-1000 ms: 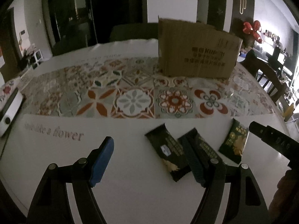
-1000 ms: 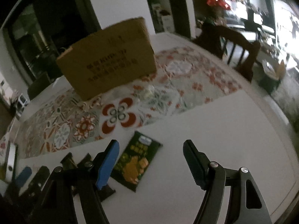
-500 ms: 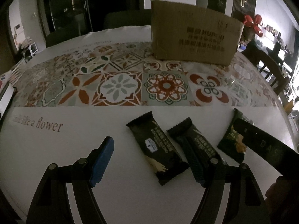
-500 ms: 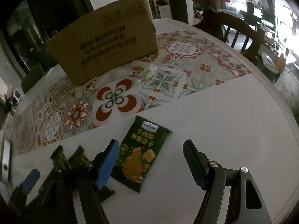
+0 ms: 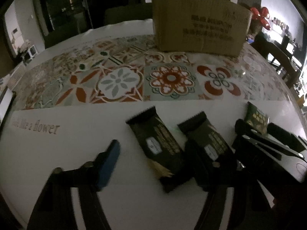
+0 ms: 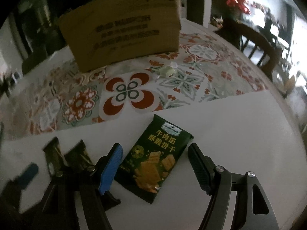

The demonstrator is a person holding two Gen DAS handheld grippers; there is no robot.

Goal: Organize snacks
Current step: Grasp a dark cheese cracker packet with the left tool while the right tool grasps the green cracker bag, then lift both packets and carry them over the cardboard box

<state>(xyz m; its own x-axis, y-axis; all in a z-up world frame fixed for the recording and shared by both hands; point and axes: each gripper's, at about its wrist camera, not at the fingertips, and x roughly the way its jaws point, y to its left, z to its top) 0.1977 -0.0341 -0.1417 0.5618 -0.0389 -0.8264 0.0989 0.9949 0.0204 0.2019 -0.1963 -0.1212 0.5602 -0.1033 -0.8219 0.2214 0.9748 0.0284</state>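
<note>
Two black snack bars lie side by side on the white table (image 5: 57, 172): a left bar (image 5: 159, 147) and a right bar (image 5: 209, 141). My left gripper (image 5: 153, 147) hangs low over them. Its jaws are closing with the left bar between them, and the pads are not pressing on it. A green biscuit packet (image 6: 157, 163) lies flat between the fingers of my right gripper (image 6: 155, 149), which is open and clear of it on both sides. The right wrist view also has the black bars (image 6: 53, 157) at lower left.
A brown cardboard box (image 5: 199, 23) stands at the back on the patterned table runner (image 5: 119, 80). A small pale wrapper (image 6: 167, 71) lies on the runner in front of it. A wooden chair (image 6: 259, 46) stands off the table's right side.
Both grippers have come down closer to the snacks. The left jaws have narrowed around the left black bar. The green packet now lies between the right fingers instead of beside the blue one.
</note>
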